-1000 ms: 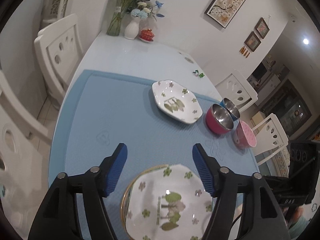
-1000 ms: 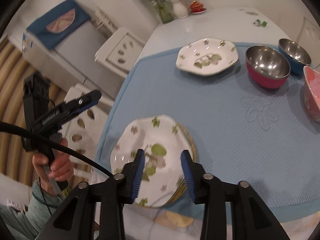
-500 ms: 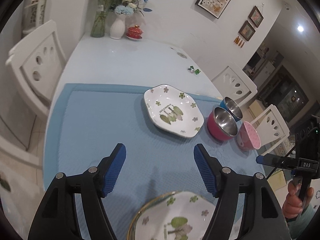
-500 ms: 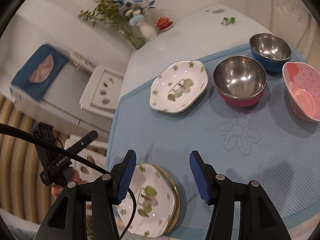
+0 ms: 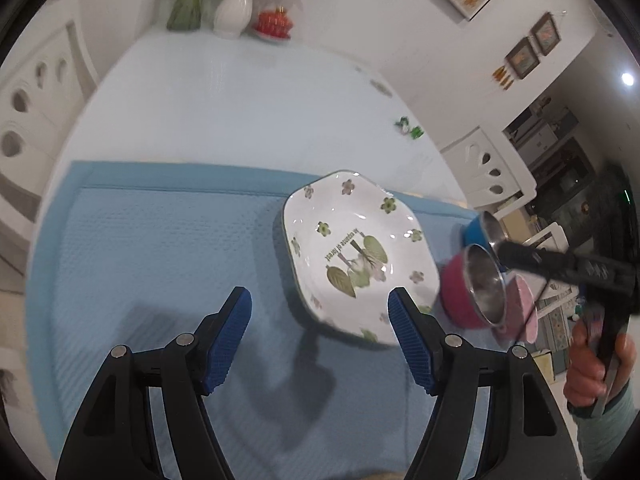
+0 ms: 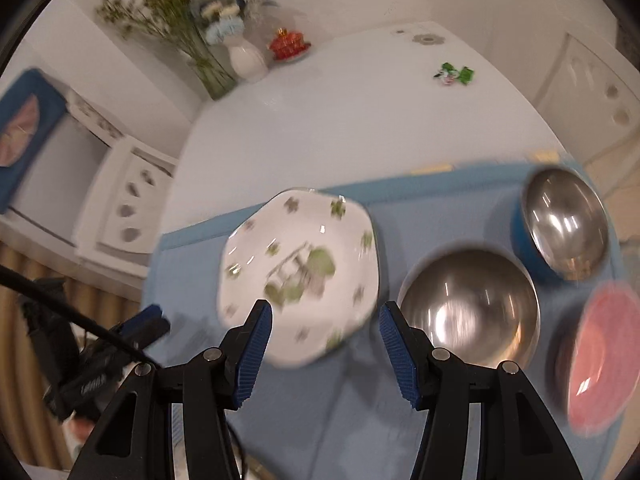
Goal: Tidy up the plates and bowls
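Note:
A white plate with green flowers (image 5: 352, 256) (image 6: 300, 280) lies on the blue mat (image 5: 160, 248). To its right stand a steel bowl with a red outside (image 5: 472, 292) (image 6: 468, 308), a steel bowl with a blue outside (image 5: 480, 228) (image 6: 564, 224) and a pink bowl (image 5: 520, 312) (image 6: 600, 356). My left gripper (image 5: 318, 308) is open and empty, just short of the plate's near left edge. My right gripper (image 6: 326, 312) hangs open above the plate's near edge, with nothing gripped. The right wrist view is blurred.
At the table's far end stand a white vase with flowers (image 5: 236, 8), a glass vase (image 6: 212, 72) and a red lidded pot (image 5: 274, 22). Green sweets (image 5: 408, 126) lie on the bare tabletop. White chairs (image 5: 36, 92) (image 5: 488, 168) flank the table. A hand (image 5: 592, 368) holds the right gripper.
Both grippers have moved forward from the plate stack at the near edge toward the lone flowered plate. The stack has dropped out of view. The right jaws have widened.

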